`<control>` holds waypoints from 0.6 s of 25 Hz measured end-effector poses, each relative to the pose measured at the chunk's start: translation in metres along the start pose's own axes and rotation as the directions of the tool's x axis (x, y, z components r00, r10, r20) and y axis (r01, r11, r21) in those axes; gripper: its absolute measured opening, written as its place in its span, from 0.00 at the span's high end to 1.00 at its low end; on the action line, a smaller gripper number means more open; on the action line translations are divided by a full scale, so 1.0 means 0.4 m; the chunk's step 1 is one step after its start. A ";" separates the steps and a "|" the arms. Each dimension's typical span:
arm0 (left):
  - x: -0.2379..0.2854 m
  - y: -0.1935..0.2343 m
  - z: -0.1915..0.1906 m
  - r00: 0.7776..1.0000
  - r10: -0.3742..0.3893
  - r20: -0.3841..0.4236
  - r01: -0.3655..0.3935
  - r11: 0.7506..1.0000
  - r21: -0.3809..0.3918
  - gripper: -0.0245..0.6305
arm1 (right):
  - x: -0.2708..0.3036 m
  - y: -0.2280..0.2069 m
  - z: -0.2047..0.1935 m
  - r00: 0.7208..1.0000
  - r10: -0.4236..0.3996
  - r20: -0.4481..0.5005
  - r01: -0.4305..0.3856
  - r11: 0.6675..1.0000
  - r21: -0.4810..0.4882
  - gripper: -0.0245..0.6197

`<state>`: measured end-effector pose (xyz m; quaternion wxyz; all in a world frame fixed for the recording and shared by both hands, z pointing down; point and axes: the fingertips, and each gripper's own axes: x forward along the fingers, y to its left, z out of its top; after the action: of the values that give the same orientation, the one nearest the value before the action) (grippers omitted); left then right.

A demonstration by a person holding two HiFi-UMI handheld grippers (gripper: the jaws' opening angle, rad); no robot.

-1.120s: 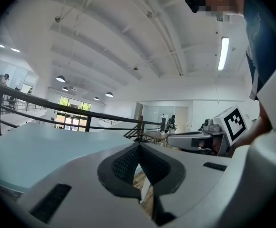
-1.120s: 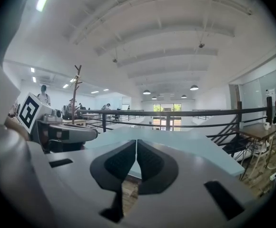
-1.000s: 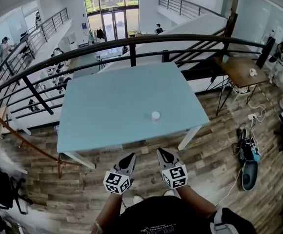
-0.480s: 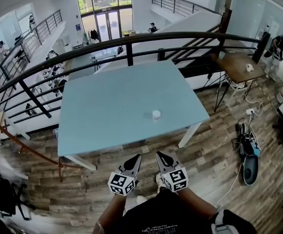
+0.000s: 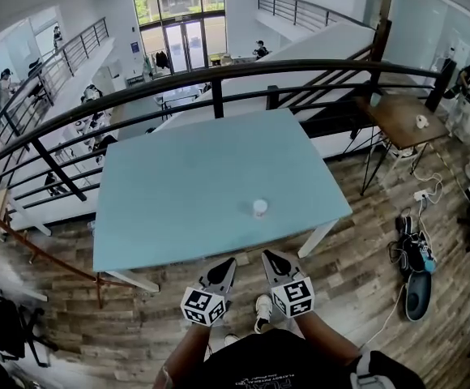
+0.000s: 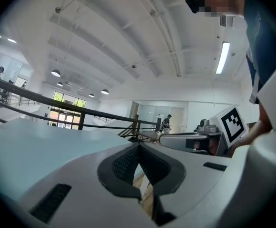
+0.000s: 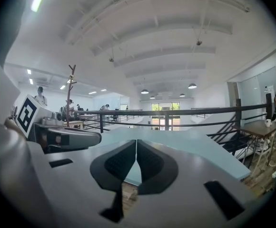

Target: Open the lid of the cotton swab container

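Blue table (image 5: 178, 185) holds the swab container (image 5: 259, 207), visible only overhead; left gripper (image 5: 225, 266), right gripper (image 5: 271, 258) closed, empty.

Mezzanine level, open-plan. Floor: brown wood-plank flooring (image 5: 356, 250), mixed tones. Centre: pale blue rectangular table w/ white legs (image 5: 178, 177), far edge just beside curved black metal railing (image 5: 219, 75), lower level beyond. Right: small brown wooden table on thin dark legs (image 5: 397, 118); white power strip w/ cables (image 5: 420, 194) on floor nr it. Far end: tall glazed entrance doors (image 5: 178, 35), daylight coming through. Overhead: white ribbed ceiling (image 7: 176, 32), round pendant lamps (image 7: 192, 86) and fluorescent strip light (image 6: 222, 57), all lit.
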<state>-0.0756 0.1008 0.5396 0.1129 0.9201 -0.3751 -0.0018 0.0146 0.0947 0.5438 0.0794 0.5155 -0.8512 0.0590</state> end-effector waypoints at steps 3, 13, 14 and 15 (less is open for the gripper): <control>0.041 0.022 0.013 1.000 0.012 0.004 -0.012 1.000 0.008 0.95 | 0.038 -0.044 0.003 1.000 0.014 -0.003 -0.014 1.000 0.003 0.93; 0.147 0.105 0.051 0.998 0.059 0.023 -0.059 0.998 -0.001 0.95 | 0.164 -0.124 0.055 0.997 0.070 0.014 -0.069 0.997 -0.035 0.93; 0.153 0.113 0.056 0.998 0.065 0.025 -0.065 0.998 -0.003 0.95 | 0.173 -0.126 0.063 0.997 0.074 0.016 -0.073 0.996 -0.046 0.93; 0.160 0.118 0.060 0.997 0.069 0.027 -0.069 0.998 -0.004 0.95 | 0.181 -0.130 0.072 0.997 0.077 0.019 -0.076 0.996 -0.048 0.93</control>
<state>-0.0643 0.0188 0.5315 0.1092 0.9063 -0.4082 -0.0111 0.0255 0.0025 0.5308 0.0804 0.4809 -0.8723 0.0363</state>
